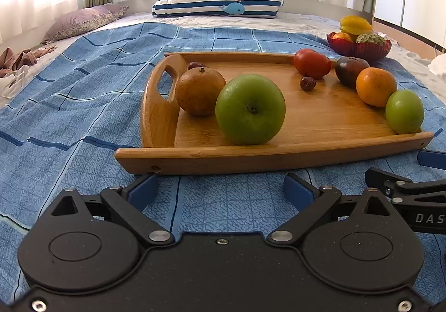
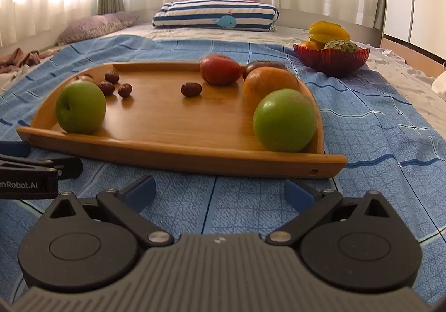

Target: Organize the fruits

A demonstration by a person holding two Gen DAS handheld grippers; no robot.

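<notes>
A wooden tray (image 1: 278, 157) lies on a blue cloth on a bed, also in the right wrist view (image 2: 172, 150). On it sit a big green apple (image 1: 250, 109) (image 2: 80, 107), a brown round fruit (image 1: 200, 91), a red fruit (image 1: 312, 63) (image 2: 220, 70), a dark fruit (image 1: 350, 70), an orange (image 1: 376, 86) (image 2: 267, 83), a smaller green fruit (image 1: 404, 111) (image 2: 284, 120) and several red dates (image 2: 191, 89). My left gripper (image 1: 221, 190) is open and empty before the tray's near edge. My right gripper (image 2: 220, 190) is open and empty too.
A red glass bowl (image 1: 359, 50) (image 2: 331, 59) holding a yellow starfruit and other fruit stands behind the tray at right. A striped whale pillow (image 1: 220, 2) and a purple pillow (image 1: 83, 20) lie farther back. Curtains hang behind.
</notes>
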